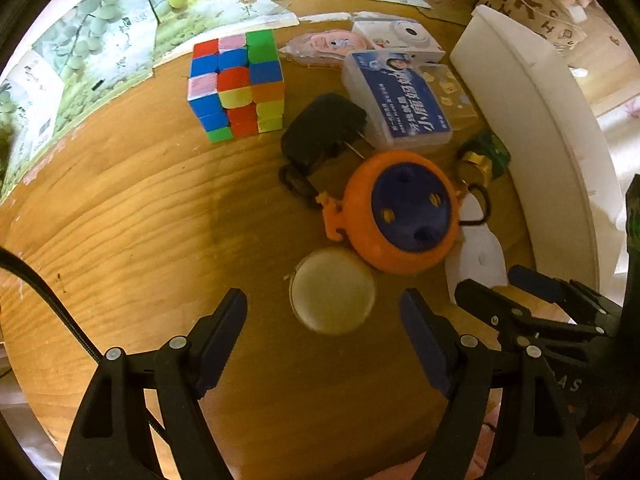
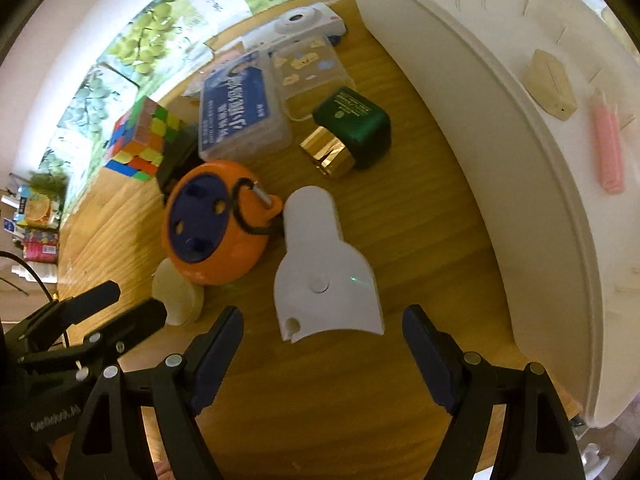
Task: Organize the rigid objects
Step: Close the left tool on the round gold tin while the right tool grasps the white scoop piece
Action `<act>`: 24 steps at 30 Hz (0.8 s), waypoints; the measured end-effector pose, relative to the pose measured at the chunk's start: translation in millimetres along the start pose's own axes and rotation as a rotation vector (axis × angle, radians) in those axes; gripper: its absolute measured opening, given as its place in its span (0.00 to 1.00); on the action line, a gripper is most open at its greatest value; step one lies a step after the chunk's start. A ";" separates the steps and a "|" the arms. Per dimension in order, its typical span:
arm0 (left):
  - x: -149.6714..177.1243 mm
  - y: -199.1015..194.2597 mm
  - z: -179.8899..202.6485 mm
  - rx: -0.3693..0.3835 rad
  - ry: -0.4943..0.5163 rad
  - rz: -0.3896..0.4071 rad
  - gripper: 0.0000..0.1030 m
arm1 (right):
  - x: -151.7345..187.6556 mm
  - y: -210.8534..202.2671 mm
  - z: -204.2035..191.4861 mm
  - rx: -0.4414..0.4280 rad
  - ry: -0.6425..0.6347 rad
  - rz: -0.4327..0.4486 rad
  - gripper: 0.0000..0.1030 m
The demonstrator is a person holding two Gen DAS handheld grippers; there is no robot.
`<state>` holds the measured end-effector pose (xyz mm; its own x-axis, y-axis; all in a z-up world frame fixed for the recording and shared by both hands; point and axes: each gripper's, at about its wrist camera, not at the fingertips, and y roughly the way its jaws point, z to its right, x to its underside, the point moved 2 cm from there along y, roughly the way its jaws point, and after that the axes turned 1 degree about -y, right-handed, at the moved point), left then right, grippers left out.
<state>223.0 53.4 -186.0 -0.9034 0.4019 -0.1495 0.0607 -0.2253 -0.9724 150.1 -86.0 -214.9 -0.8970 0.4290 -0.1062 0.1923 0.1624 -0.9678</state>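
On the wooden table [image 1: 140, 220] lie a cream round disc [image 1: 333, 291], an orange and blue round toy [image 1: 404, 210], a colour cube [image 1: 236, 84], a black plug [image 1: 320, 132], a blue-labelled clear box [image 1: 396, 96] and a white camera [image 1: 404, 38]. My left gripper [image 1: 324, 336] hangs open just above and around the disc, not touching it. My right gripper [image 2: 324, 348] stands open over the near end of a white plastic piece [image 2: 324, 272]. A green and gold bottle [image 2: 352, 136] lies behind it. The right gripper also shows at the left wrist view's right edge.
A large white tray [image 2: 520, 160] borders the table on the right, holding a pink clip [image 2: 610, 148] and a beige piece [image 2: 550, 84]. Grape-printed boxes [image 1: 100, 40] line the table's far edge. A black cable [image 1: 48, 300] crosses at the left.
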 end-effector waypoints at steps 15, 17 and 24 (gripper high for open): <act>-10.7 32.3 0.2 0.021 -0.014 -0.029 0.68 | -7.8 12.0 1.6 0.052 -0.027 -0.062 0.66; -18.2 43.3 2.1 0.031 -0.208 0.047 0.64 | -7.1 13.0 -3.4 0.058 -0.038 -0.067 0.61; -20.4 46.3 9.6 -0.001 -0.178 0.057 0.58 | -6.5 16.7 -18.1 0.071 -0.071 -0.069 0.56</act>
<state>240.2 26.2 -226.2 -0.9593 0.2251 -0.1706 0.1144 -0.2427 -0.9633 166.4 -70.0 -226.2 -0.9334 0.3550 -0.0518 0.1023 0.1249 -0.9869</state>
